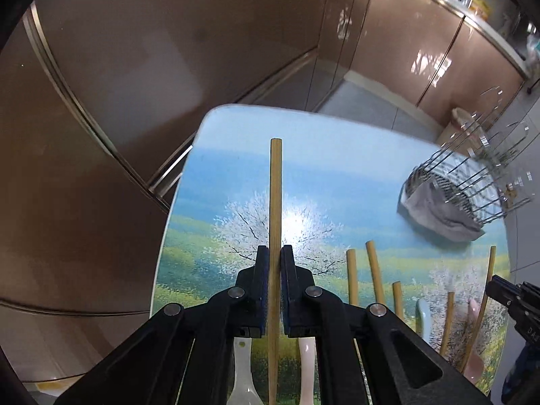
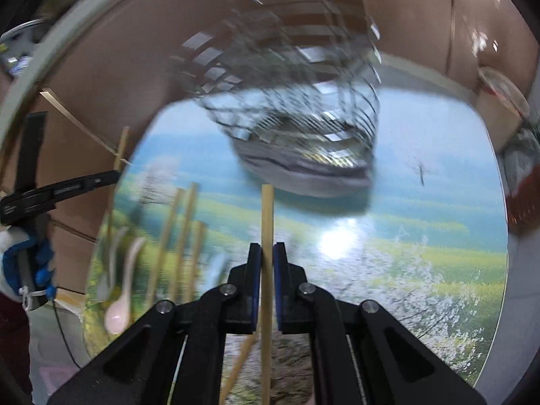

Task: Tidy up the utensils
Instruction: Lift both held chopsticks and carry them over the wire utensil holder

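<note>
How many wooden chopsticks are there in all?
6 chopsticks. One is clamped in the left tongs, one in the right tongs. Four lie on the table between them. More may be hidden under the tongs.

Wire basket (image 1: 465, 182) on table (image 1: 337, 155), chopsticks (image 1: 374, 276) before it

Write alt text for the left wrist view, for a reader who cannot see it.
The left gripper is shut on a single wooden chopstick, which sticks out ahead over a table printed with a landscape of blossoming trees. More chopsticks and ceramic spoons lie on the table, and a wire basket stands at its far right.
</note>
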`<move>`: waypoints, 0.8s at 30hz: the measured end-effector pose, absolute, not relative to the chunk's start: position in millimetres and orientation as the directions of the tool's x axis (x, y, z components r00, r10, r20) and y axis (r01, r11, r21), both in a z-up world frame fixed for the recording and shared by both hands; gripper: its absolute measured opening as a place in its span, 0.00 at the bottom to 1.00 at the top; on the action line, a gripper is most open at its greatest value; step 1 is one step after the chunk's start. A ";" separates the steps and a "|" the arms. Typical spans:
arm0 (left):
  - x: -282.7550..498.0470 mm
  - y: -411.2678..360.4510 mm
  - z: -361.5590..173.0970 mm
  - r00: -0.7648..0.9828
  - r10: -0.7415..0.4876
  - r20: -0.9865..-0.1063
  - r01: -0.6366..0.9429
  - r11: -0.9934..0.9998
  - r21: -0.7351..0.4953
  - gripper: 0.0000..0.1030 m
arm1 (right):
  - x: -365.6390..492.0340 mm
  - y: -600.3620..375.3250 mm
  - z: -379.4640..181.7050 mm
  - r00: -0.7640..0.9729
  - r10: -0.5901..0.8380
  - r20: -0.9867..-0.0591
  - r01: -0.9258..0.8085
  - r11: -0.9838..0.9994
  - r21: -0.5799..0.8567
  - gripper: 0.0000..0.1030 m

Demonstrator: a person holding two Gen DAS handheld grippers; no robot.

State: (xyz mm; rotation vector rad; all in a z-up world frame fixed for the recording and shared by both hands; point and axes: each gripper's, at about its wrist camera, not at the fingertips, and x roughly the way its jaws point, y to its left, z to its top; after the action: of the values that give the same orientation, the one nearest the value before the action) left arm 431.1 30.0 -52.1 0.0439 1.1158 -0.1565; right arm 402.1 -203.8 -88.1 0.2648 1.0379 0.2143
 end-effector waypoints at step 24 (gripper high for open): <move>333.8 17.9 106.8 0.778 -0.318 -0.541 0.241 0.948 -0.210 0.07 | 296.6 -200.1 78.6 0.838 0.264 -0.478 -0.176 0.959 0.222 0.06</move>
State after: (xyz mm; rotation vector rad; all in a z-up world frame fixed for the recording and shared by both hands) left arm 333.8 17.9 106.8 -0.1313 0.6078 -0.3030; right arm 296.6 -200.1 78.6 0.1720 0.5288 0.2336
